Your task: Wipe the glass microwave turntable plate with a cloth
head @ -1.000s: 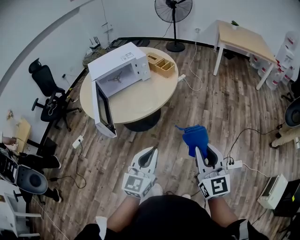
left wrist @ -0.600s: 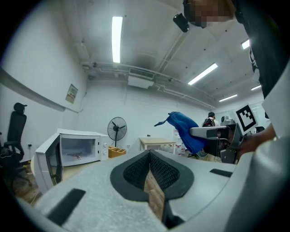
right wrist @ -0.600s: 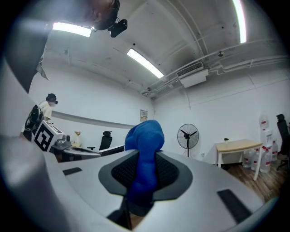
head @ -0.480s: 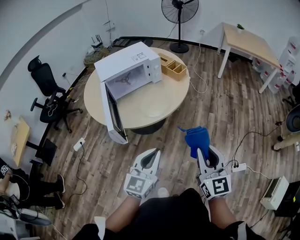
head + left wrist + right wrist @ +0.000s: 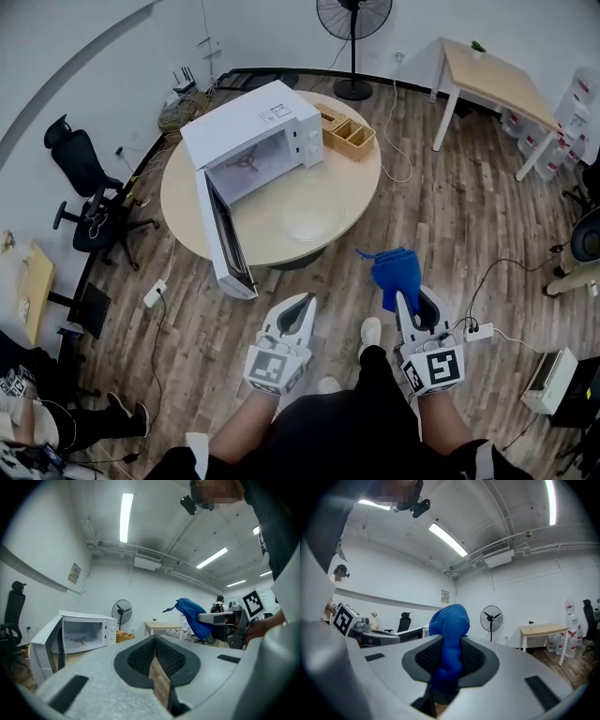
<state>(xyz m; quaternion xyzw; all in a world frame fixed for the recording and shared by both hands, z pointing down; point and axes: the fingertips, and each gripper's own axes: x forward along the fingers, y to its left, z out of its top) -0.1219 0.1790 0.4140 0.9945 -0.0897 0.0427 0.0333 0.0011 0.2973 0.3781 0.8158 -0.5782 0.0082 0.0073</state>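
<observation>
The glass turntable plate (image 5: 307, 223) lies flat on the round wooden table (image 5: 352, 183), in front of the white microwave (image 5: 253, 141), whose door (image 5: 223, 234) hangs open. Both grippers are held over the floor, short of the table's near edge. My right gripper (image 5: 401, 298) is shut on a blue cloth (image 5: 394, 272), which bunches up above its jaws (image 5: 450, 630). My left gripper (image 5: 305, 302) is shut with nothing in it (image 5: 154, 639). The left gripper view also shows the microwave (image 5: 79, 637) and the cloth (image 5: 194, 616).
A wooden organiser (image 5: 349, 136) sits on the table beside the microwave. Around the room stand a pedestal fan (image 5: 352, 19), a rectangular table (image 5: 497, 80) and an office chair (image 5: 80, 178). Cables and a power strip (image 5: 469, 330) lie on the floor at my right.
The table and microwave have shifted in the head view as the person steps forward, and a shoe now shows between the grippers. Both grippers keep their pose, with the cloth still held.
</observation>
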